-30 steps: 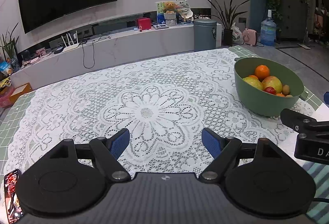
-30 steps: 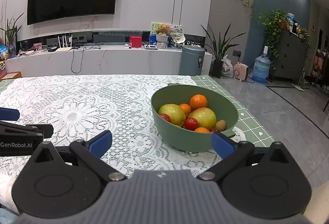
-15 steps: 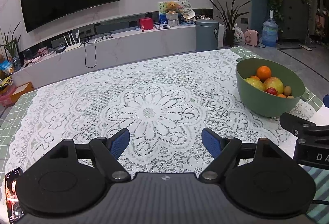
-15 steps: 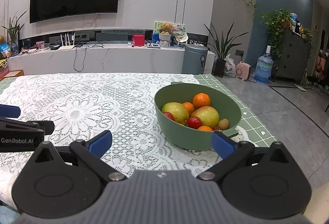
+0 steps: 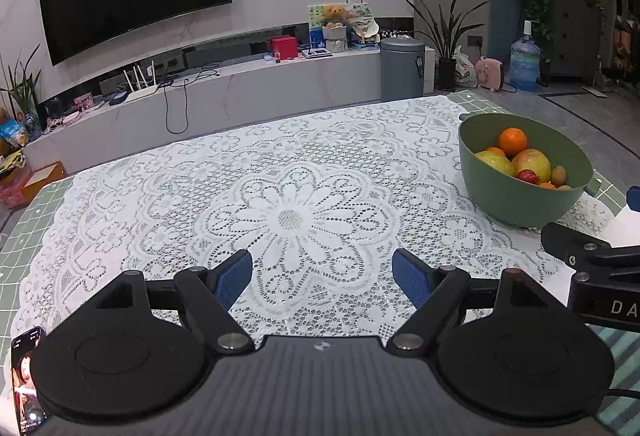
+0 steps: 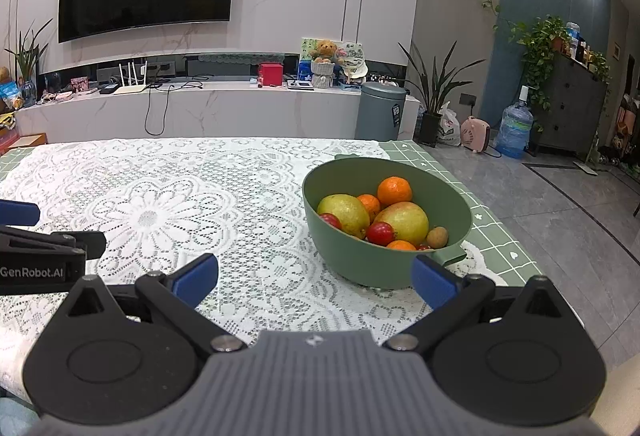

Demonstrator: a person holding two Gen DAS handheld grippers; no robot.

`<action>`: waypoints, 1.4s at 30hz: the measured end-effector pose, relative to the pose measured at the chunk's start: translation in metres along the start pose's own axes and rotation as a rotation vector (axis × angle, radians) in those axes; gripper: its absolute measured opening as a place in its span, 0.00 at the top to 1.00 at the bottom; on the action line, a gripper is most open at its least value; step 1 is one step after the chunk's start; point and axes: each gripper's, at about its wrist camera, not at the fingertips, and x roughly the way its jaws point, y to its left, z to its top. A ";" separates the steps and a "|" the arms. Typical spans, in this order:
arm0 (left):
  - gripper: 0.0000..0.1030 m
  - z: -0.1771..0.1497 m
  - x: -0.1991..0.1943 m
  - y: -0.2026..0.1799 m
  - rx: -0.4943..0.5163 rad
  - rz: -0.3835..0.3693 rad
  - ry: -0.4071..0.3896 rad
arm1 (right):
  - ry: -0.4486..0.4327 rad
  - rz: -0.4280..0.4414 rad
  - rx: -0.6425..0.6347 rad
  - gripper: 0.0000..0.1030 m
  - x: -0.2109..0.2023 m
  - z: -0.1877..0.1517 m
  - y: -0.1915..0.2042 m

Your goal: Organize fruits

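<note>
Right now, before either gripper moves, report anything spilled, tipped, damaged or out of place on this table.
Nothing stands out. The green bowl sits upright on the lace tablecloth near the table's right edge, with all the fruit inside it, including the top orange. Both the left gripper and right gripper are open and empty.

Left gripper and right gripper side by side, level, jaws wide apart, empty
</note>
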 end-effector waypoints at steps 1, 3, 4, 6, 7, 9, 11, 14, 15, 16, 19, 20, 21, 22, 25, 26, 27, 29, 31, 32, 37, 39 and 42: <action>0.09 0.000 0.000 0.000 -0.001 0.000 0.000 | 0.001 0.000 0.000 0.04 0.000 0.000 0.000; 0.09 0.000 0.000 0.000 -0.002 0.001 -0.001 | 0.001 0.000 0.000 0.04 0.000 0.000 0.000; 0.09 0.000 0.000 0.000 -0.002 0.001 0.000 | 0.002 0.001 0.000 0.04 0.000 0.000 0.000; 0.09 0.000 0.000 0.000 -0.001 0.001 -0.001 | 0.002 0.000 0.000 0.04 0.000 -0.001 0.001; 0.09 0.000 0.000 0.000 -0.001 0.001 -0.001 | 0.003 0.000 0.001 0.04 0.000 -0.001 0.000; 0.09 0.000 0.000 0.000 -0.001 0.001 0.000 | 0.005 0.001 0.002 0.04 0.001 -0.001 0.001; 0.09 0.000 0.000 0.000 -0.001 0.001 -0.001 | 0.006 0.001 0.004 0.04 0.002 -0.003 0.001; 0.09 0.000 0.000 0.000 -0.002 0.001 0.000 | 0.009 0.002 0.006 0.04 0.003 -0.004 0.000; 0.09 0.000 0.000 0.000 -0.002 0.001 0.000 | 0.010 0.003 0.006 0.04 0.003 -0.004 0.001; 0.09 0.000 0.000 0.000 -0.002 0.001 -0.001 | 0.010 0.003 0.006 0.04 0.003 -0.004 0.000; 0.09 0.000 0.000 0.000 -0.002 0.001 -0.001 | 0.010 0.002 0.007 0.04 0.003 -0.004 0.000; 0.09 0.000 0.000 0.000 -0.002 0.002 -0.001 | 0.010 0.002 0.007 0.04 0.003 -0.004 0.000; 0.09 0.000 0.000 0.000 -0.002 0.001 0.000 | 0.010 0.002 0.008 0.04 0.003 -0.004 0.000; 0.09 0.000 0.000 0.000 -0.002 0.001 -0.001 | 0.011 0.002 0.009 0.04 0.003 -0.005 0.000; 0.09 0.000 0.000 0.000 -0.002 0.001 0.000 | 0.013 0.001 0.009 0.04 0.003 -0.006 0.000; 0.09 0.000 0.000 0.000 -0.002 0.001 0.000 | 0.014 0.001 0.010 0.04 0.003 -0.006 0.000; 0.09 0.000 0.000 0.000 -0.002 0.001 0.000 | 0.014 0.001 0.010 0.04 0.004 -0.006 0.000; 0.09 0.000 0.000 0.001 -0.004 0.000 0.000 | 0.015 0.000 0.010 0.04 0.004 -0.006 0.000; 0.09 0.000 0.000 0.001 -0.006 0.000 0.001 | 0.017 0.000 0.011 0.04 0.004 -0.006 0.001; 0.09 0.000 0.000 0.001 -0.005 0.000 0.001 | 0.018 0.001 0.012 0.04 0.004 -0.006 0.001; 0.09 0.000 0.000 0.002 -0.009 -0.001 0.004 | 0.025 0.002 0.014 0.04 0.006 -0.007 0.000; 0.09 0.000 0.000 0.002 -0.012 -0.006 0.006 | 0.026 0.002 0.014 0.04 0.006 -0.007 -0.001; 0.09 0.000 0.000 0.002 -0.016 -0.011 0.004 | 0.026 0.003 0.014 0.04 0.006 -0.007 0.000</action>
